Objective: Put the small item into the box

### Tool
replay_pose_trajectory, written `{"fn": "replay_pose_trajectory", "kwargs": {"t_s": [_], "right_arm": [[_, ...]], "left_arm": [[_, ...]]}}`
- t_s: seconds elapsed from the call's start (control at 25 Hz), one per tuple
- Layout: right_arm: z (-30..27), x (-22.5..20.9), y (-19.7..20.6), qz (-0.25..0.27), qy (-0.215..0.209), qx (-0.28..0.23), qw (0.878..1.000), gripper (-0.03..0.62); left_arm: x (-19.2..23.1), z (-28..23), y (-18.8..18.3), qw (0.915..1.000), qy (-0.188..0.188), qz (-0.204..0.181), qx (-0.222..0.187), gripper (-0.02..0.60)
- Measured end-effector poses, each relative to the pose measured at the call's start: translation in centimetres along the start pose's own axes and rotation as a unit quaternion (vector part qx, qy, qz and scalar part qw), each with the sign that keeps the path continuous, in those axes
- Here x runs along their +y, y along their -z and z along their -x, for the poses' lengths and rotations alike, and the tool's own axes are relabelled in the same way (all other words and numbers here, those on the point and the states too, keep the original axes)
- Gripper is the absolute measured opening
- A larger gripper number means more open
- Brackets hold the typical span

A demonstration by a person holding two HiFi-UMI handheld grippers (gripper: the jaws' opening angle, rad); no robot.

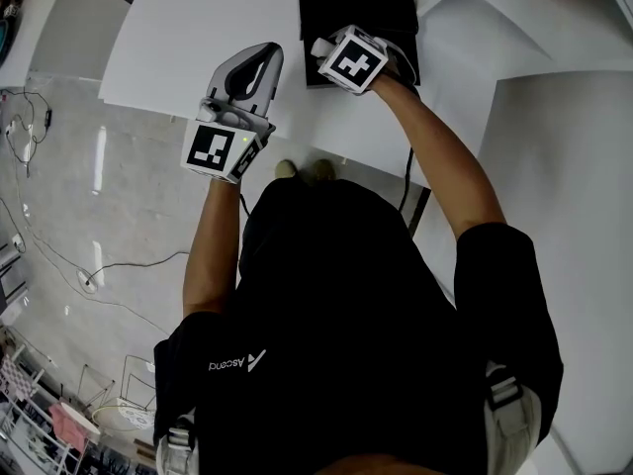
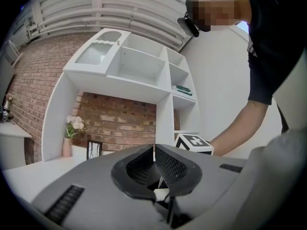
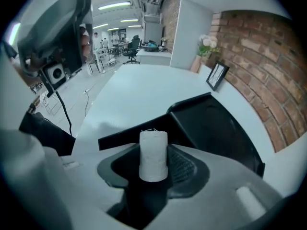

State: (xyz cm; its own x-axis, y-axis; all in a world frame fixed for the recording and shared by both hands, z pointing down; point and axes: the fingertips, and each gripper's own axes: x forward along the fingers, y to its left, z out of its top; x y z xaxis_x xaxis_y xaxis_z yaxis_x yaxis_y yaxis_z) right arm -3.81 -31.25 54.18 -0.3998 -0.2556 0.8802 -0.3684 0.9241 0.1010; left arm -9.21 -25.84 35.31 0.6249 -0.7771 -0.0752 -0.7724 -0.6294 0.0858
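The small item [image 3: 153, 150], a short white cylinder, is gripped upright between the jaws of the right gripper [image 3: 154, 164], low in the centre of the right gripper view. The pads are pressed against its two sides, and its upper end stands clear above them. Just beyond it, toward the centre right of that frame, the black box [image 3: 218, 123] is seen open on the white table [image 3: 144, 85], with a dark flap stretched out to the left. In the head view the box [image 1: 356, 8] is found at the top centre, and the right gripper's marker cube [image 1: 351, 59] is placed over its lower edge. Whether the item is touching the box cannot be told.

The left gripper [image 2: 154, 150] is held apart from the box, at the upper left of centre in the head view, above the table. Its jaws are closed together, the meshed pads meeting at their tips, and nothing is seen clamped between them.

Behind it, in the left gripper view, a white shelf unit [image 2: 139, 71] is set against a brick wall [image 2: 115, 121]. A vase of flowers [image 2: 72, 131] and a small picture frame [image 2: 94, 149] are seen at the lower left.
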Motion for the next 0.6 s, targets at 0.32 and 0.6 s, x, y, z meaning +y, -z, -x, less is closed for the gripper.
{"fn": "replay_pose_trajectory", "kwargs": {"t_s": [0.32, 0.6], "right_arm": [[-1.3, 1.0, 1.1, -0.008, -0.009, 0.034, 0.999, 0.175], [-1.2, 0.4, 1.8, -0.023, 0.005, 0.043, 0.999, 0.213]], "left_arm": [[0.6, 0.7, -0.1, 0.9999, 0.002, 0.011, 0.005, 0.008], [0.6, 0.8, 0.5, 0.9998, 0.018, 0.008, 0.009, 0.008]]}}
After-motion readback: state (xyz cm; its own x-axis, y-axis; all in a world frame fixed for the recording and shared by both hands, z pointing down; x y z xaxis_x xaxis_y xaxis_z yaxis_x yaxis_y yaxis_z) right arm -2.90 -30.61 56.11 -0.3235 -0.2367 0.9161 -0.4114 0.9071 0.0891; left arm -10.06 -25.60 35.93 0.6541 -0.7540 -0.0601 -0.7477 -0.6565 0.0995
